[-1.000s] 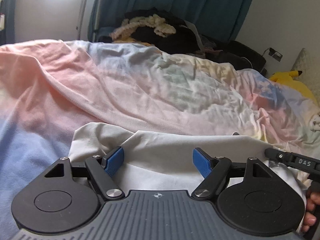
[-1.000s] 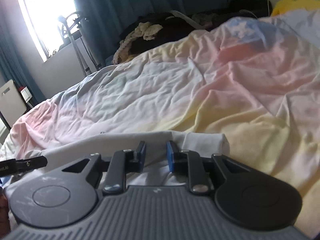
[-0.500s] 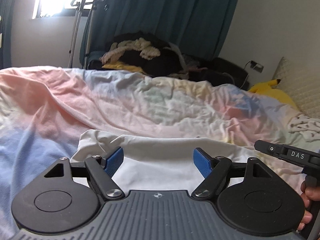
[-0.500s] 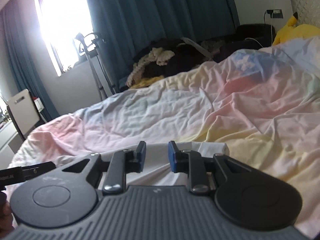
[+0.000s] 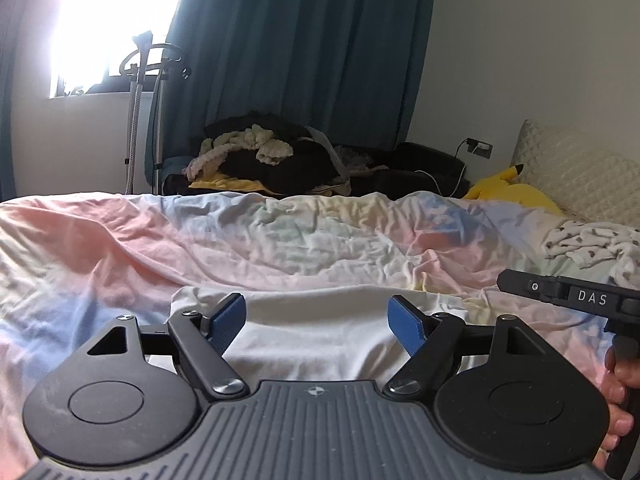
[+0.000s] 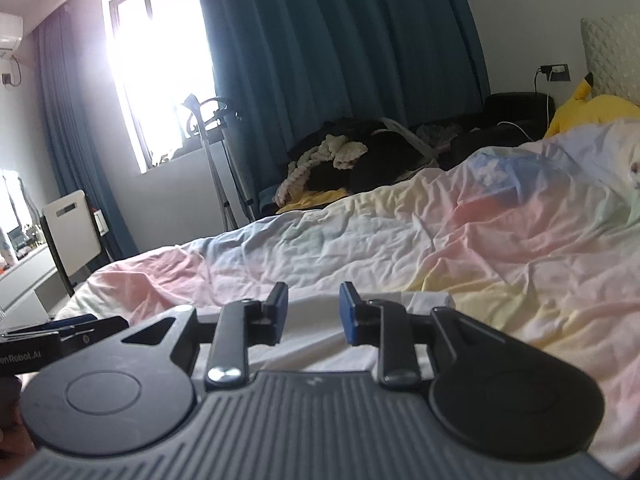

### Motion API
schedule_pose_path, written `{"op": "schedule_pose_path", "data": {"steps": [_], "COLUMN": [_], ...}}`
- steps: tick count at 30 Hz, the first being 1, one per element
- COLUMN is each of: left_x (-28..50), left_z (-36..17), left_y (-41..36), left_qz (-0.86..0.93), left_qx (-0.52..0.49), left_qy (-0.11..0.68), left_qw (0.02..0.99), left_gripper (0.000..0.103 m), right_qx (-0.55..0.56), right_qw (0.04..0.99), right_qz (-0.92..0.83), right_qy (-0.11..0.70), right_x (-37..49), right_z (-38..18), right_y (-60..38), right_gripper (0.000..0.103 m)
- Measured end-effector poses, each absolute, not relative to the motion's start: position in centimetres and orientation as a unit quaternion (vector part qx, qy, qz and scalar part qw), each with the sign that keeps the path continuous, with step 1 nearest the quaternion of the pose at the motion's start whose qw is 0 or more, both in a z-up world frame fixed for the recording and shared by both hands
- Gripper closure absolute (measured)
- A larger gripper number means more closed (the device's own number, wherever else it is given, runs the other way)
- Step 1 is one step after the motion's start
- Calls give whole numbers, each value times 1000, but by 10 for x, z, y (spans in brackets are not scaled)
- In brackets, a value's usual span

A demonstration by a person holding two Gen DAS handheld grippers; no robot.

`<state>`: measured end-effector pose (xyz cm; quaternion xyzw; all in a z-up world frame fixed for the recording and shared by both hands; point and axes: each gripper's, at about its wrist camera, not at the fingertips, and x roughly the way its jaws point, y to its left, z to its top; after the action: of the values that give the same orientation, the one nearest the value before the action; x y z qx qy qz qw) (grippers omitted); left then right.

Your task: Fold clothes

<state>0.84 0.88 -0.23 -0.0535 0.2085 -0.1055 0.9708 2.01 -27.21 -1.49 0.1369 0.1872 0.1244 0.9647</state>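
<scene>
A folded white garment lies flat on the pastel bed cover, right in front of both tools. My left gripper hovers over its near edge, open wide, nothing between the blue pads. The same white garment shows in the right wrist view beyond my right gripper, whose jaws stand partly apart and hold nothing. The right tool's body and the hand on it appear at the right edge of the left wrist view.
A patterned white garment lies crumpled on the bed at far right, near a yellow plush toy. A pile of dark and cream clothes sits beyond the bed under teal curtains. A metal stand is by the window.
Both grippers have tilted up and drawn back from the white garment, so more of the room shows. The right gripper's jaws have opened wider. The garment stays flat on the bed.
</scene>
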Motion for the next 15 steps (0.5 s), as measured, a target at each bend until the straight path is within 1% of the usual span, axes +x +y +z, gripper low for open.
{"op": "schedule_pose_path", "data": {"steps": [3,5,10,14,15], "left_x": [-9,-18,-28,-17,-13], "left_z": [-2,-3,-5,-13,-17], "left_y": [7,5,7,18,28], "left_qz": [-99,-99,-103,-137,-150], "left_qx": [-38,-30,-43,-112,-150], "left_qy": [196,190,192,231,251], "left_qw": [975,976,975,957,944], "left_gripper": [22,21,20,19,19], "right_qx": [142,143,137,142,142], "right_qw": [966,967,971,970,969], "right_qz": [125,122,115,112,113], "right_qy": [178,170,156,162,168], "right_x": [1,-13,-26,-19,-18], "right_z": [-13,-13,-11,-16,-18], "right_y": [-272,-272,-274,-274,-273], "right_gripper": [72,68,67,67,67]}}
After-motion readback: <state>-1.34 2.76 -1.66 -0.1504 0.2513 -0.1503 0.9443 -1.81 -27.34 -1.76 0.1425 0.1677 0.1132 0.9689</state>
